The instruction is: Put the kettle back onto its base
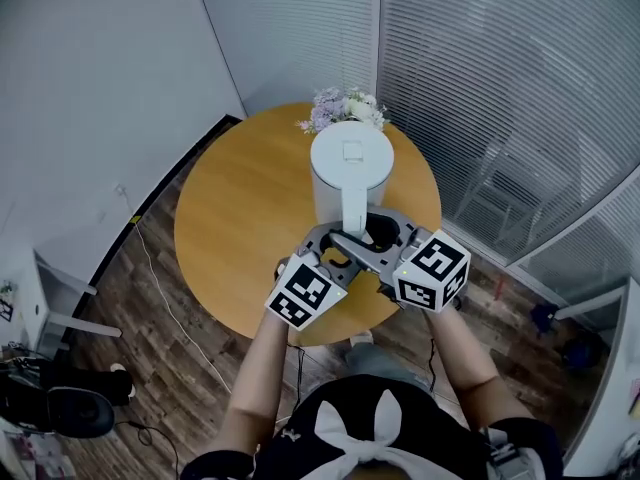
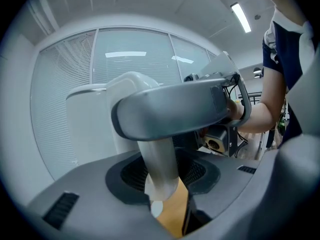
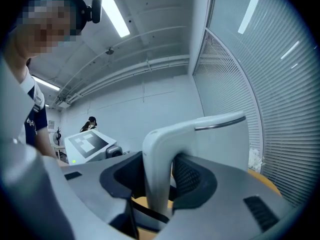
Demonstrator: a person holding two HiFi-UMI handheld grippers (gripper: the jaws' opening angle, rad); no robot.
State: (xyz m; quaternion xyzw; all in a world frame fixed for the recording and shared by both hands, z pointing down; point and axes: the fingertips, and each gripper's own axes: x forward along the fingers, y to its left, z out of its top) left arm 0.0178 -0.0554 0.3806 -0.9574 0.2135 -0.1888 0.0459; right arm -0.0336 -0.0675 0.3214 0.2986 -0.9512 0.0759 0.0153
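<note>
We hold both grippers at the handle [image 1: 353,213] of the white kettle [image 1: 350,158]. The kettle is upright over the far side of the round wooden bench [image 1: 240,228], just in front of a small bunch of flowers [image 1: 345,108]. Its own body hides what lies beneath it, so we cannot tell whether it sits on its base. The left gripper [image 2: 167,181] comes at the handle from our left. Its fingers [image 2: 125,176] stand apart on either side of the handle's lower end, and a strip of bare bench shows between the handle and the finger on the right of that view. The fingers are round the handle but not clamped on it. One grey finger of the right gripper [image 3: 155,186] crosses that same view as a broad bar just above the handle. In the right gripper view the handle rises as a white arch between that gripper's dark pads [image 3: 192,179]. It lies close against the pad on the right of that view, and a sliver of wood shows on its other side, so those fingers are also spread, not pressed shut. From the head view the two grippers meet nose to nose at the handle. Their marker cubes, the left cube [image 1: 312,293] and the right cube [image 1: 432,268], sit side by side over the near edge of the bench. Blinds [image 1: 500,68] line the wall behind the kettle, and a thin cable [image 1: 170,298] trails over the wooden floor [image 1: 150,368] to our left.
</note>
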